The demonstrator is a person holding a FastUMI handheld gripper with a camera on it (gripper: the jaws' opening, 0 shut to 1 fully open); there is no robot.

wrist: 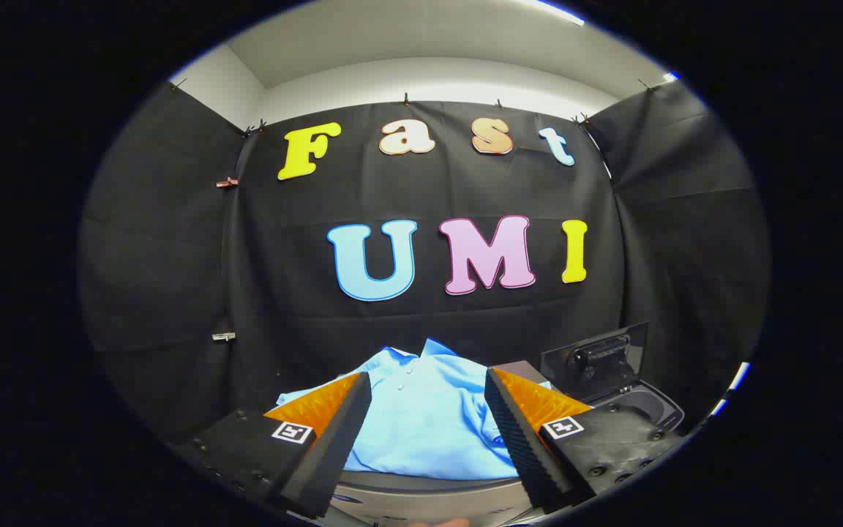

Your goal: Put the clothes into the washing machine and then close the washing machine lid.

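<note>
the gripper (427,399) sits at the bottom middle of the frame. its two fingers are spread wide apart and nothing is pinched between them. one fingertip (354,399) is to the left and the other is to the right, and there is a big gap between the two.

in that gap, just ahead of the fingers, lies a light blue shirt (429,424) with a collar and small buttons. it is spread flat on a pale round-edged surface (421,494) that curves along the bottom of the frame. the shirt's near edge comes close to that rim. the fingers are above the shirt and i cannot tell if they touch it.

in the lower right of the frame is the washing machine (645,406). its dark lid (597,359) stands up, open, and the tub is open to the top. it is just beside the right finger and the right side of the shirt.

behind it all is the black cloth wall (173,256), with lots of open room above the shirt.
</note>
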